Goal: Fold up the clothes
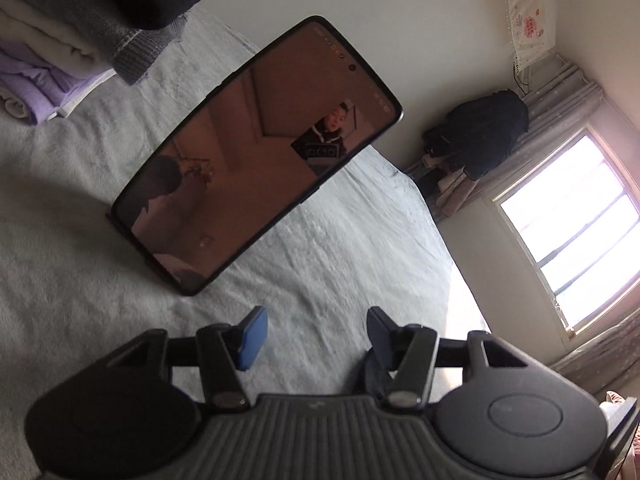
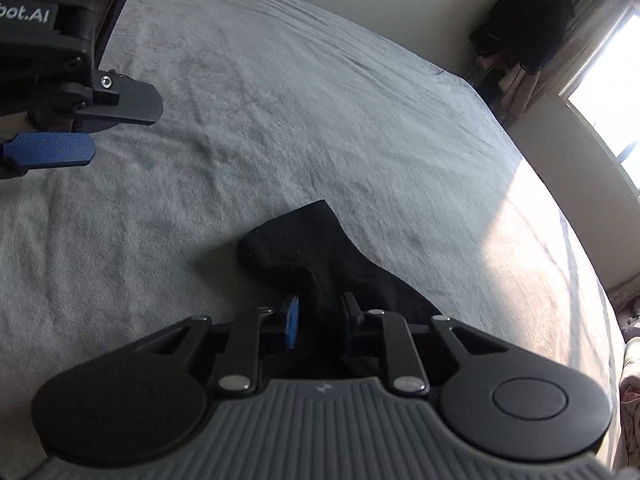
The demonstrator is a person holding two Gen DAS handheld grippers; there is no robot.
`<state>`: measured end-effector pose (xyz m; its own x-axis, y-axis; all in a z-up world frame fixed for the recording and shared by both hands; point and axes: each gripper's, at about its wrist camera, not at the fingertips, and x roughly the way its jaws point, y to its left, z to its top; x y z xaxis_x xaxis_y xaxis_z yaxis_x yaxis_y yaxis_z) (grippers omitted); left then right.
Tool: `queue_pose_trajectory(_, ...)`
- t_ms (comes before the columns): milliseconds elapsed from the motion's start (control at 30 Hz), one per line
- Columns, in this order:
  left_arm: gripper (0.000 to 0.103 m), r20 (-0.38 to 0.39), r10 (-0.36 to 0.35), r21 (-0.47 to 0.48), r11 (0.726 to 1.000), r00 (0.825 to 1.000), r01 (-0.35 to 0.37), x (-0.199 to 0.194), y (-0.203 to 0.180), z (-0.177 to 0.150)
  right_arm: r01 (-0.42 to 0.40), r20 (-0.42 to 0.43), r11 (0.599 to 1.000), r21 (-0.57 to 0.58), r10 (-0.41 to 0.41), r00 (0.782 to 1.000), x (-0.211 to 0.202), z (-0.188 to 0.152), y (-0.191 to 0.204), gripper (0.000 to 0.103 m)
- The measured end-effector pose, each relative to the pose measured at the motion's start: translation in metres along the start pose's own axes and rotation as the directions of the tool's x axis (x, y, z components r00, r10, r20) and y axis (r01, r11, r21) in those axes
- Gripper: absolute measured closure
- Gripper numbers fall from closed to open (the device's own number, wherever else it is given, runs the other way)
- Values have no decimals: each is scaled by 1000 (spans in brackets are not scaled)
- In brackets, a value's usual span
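Note:
A black sock (image 2: 316,252) lies on the grey bedspread (image 2: 280,120), its free end pointing away from me. My right gripper (image 2: 322,318) is closed down on the near end of the sock, with dark fabric bunched between its fingers. My left gripper (image 1: 316,332) hovers over bare bedspread (image 1: 340,240), open, with nothing between its blue pads (image 1: 252,336). In the right wrist view the left gripper (image 2: 92,128) appears at the upper left, open and well apart from the sock.
A phone (image 1: 256,160) stands propped on the bed ahead of the left gripper. A stack of folded clothes (image 1: 60,40) sits at the far left corner. Dark clothing (image 1: 488,136) hangs beside the curtained window (image 1: 572,216) past the bed's edge.

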<state>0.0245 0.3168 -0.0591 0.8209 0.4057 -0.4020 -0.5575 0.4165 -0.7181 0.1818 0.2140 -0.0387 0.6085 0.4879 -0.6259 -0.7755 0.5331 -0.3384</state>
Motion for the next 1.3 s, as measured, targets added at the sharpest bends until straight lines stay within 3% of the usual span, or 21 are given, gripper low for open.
queue_pose_trajectory(67,50,-14,-42,39,998,999,43,3,-6,-2,12,36,995,103,-16,999,-8,-3,-16,96)
queue_pose_trajectory(133,74,-53,-101,94,990,993,106,9,-13,-4,21,69,979,205,-36,997,-17,-5,-33,96)
queue_pose_trajectory(167,80,-88,-137,125,981,987,147,14,-17,-7,24,85,967,255,-47,995,-21,-6,-41,96)
queue_pose_trajectory(267,81,-210,-215,175,951,954,253,30,-28,-16,42,133,911,410,-106,985,-55,-22,-79,96)
queue_pose_trajectory(367,81,-327,-259,192,924,909,332,48,-34,-30,64,171,836,544,-185,968,-95,-47,-115,96)
queue_pose_trajectory(600,83,-432,-231,281,884,872,374,62,-48,-54,131,134,667,733,-331,934,-164,-124,-165,96)
queue_pose_trajectory(733,82,-477,-214,319,862,852,395,67,-49,-66,127,85,613,780,-305,949,-169,-166,-159,96)
queue_pose_trajectory(867,80,-489,-199,377,830,849,411,65,-50,-72,120,34,554,824,-260,965,-169,-207,-152,96)
queue_pose_trajectory(967,80,-491,-191,412,809,850,420,62,-51,-75,98,-6,508,856,-181,984,-161,-233,-144,94)
queue_pose_trajectory(1067,80,-488,-183,437,795,853,421,61,-51,-77,59,19,510,858,-146,989,-172,-239,-142,84)
queue_pose_trajectory(1167,79,-495,-189,419,803,848,424,63,-49,-74,17,53,517,856,-120,991,-186,-243,-140,62)
queue_pose_trajectory(1233,79,-499,-194,407,808,844,426,64,-47,-73,-3,75,528,850,-114,991,-196,-246,-142,61)
queue_pose_trajectory(1300,79,-496,-193,414,804,847,426,64,-49,-74,16,85,554,832,-157,984,-204,-243,-153,58)
